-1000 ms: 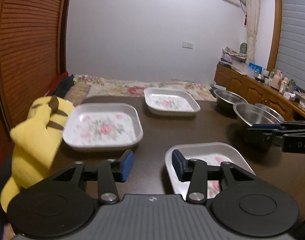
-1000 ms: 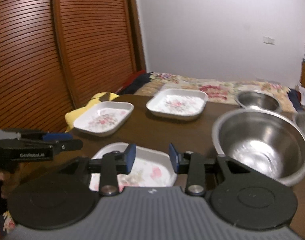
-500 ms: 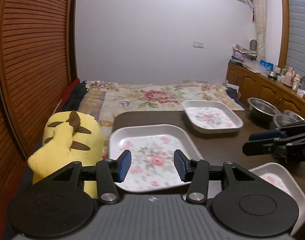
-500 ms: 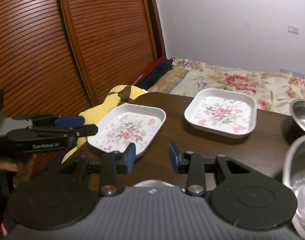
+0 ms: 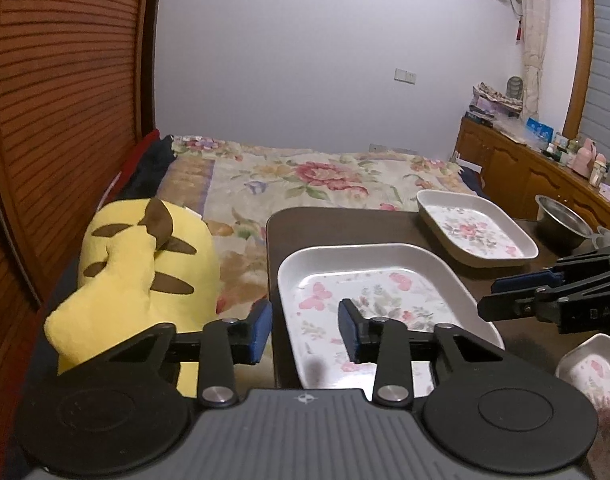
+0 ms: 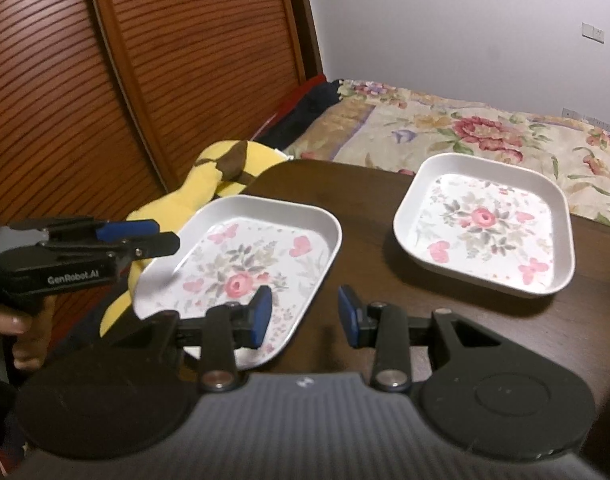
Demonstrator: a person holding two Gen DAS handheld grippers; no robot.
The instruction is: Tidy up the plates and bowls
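Plate (image 5: 593, 376) cut off at edge

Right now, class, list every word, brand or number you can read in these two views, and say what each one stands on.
"GenRobot.AI": white lettering on the side of the left hand-held gripper, right wrist view.
"DAS": cut off at the frame edge, on the side of the right hand-held gripper, left wrist view.
Items on the sideboard: any print too small to read.
Floral plate: pattern only, no text.

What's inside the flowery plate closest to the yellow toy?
The near plate holds no food or objects, only its painted pink flowers and butterflies. Its nearest edge is hidden behind the right gripper, so that strip cannot be seen.
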